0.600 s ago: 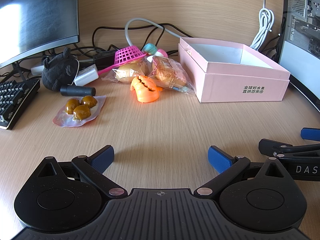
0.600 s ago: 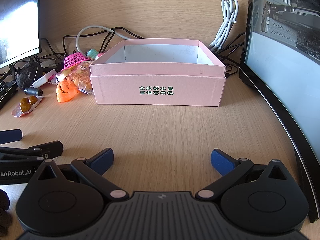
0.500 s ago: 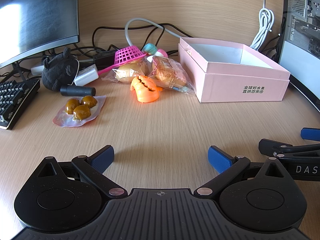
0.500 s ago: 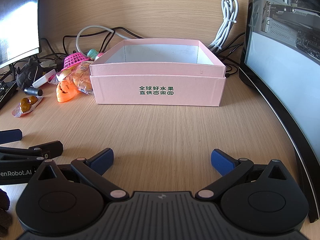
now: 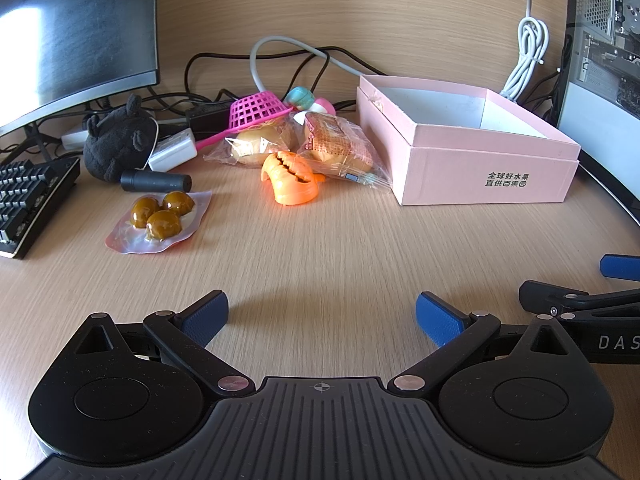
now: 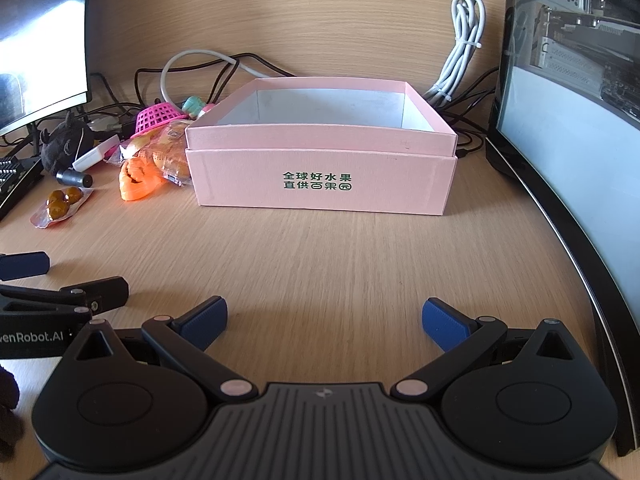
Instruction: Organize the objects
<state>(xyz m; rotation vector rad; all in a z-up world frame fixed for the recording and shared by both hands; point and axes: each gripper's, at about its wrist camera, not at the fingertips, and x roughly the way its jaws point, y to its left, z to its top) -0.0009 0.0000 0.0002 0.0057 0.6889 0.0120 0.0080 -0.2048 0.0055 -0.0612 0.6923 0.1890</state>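
Note:
An open pink box (image 5: 480, 172) (image 6: 320, 184) stands on the wooden desk, its inside bare as far as I see. Left of it lies a pile: an orange toy (image 5: 290, 182) (image 6: 138, 180), wrapped pastries (image 5: 336, 146), a pink mesh basket (image 5: 258, 108), a packet of brown balls (image 5: 160, 216) (image 6: 60, 204), a black cylinder (image 5: 156, 181) and a black plush toy (image 5: 116, 142). My left gripper (image 5: 322, 318) is open and empty, low over the desk in front of the pile. My right gripper (image 6: 324, 322) is open and empty in front of the box.
A keyboard (image 5: 28, 200) and a monitor (image 5: 72, 28) are at the left. A computer case (image 6: 568, 92) stands at the right. Cables (image 5: 280, 60) run along the back wall. Each gripper shows at the edge of the other's view.

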